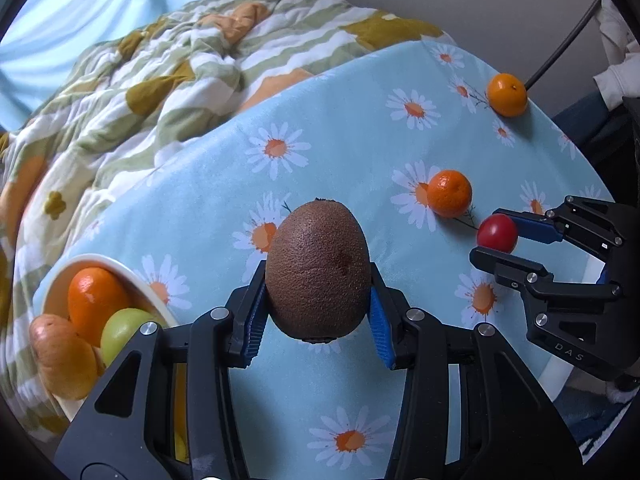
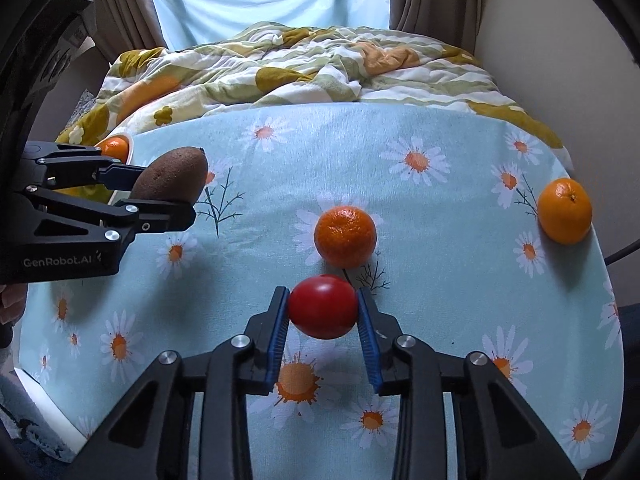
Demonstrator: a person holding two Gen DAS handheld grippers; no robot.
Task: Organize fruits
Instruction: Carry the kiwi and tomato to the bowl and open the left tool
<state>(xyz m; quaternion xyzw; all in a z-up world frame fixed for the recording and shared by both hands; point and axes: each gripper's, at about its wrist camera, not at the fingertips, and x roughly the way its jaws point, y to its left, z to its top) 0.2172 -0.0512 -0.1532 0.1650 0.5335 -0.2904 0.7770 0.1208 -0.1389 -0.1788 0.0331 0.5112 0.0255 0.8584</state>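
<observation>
**Kiwi and tomato both gripped above the daisy cloth**

Left wrist view: the left gripper (image 1: 318, 300) pinches a kiwi (image 1: 318, 270); only here the white bowl (image 1: 154, 294) shows its load: an orange, a green fruit, a potato-like piece.

Right wrist view: the right gripper (image 2: 323, 314), angled down, clamps a red tomato (image 2: 322, 306); two oranges lie on the tablecloth (image 2: 440, 280).

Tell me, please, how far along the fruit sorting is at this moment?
Partly done. The bowl already holds an orange, a green fruit and a peach-coloured one. In hand: the left gripper is shut on the kiwi, and the right gripper is shut on the red fruit, which looks still on the cloth. Left: two oranges on the table, one near and one at the edge.
</observation>
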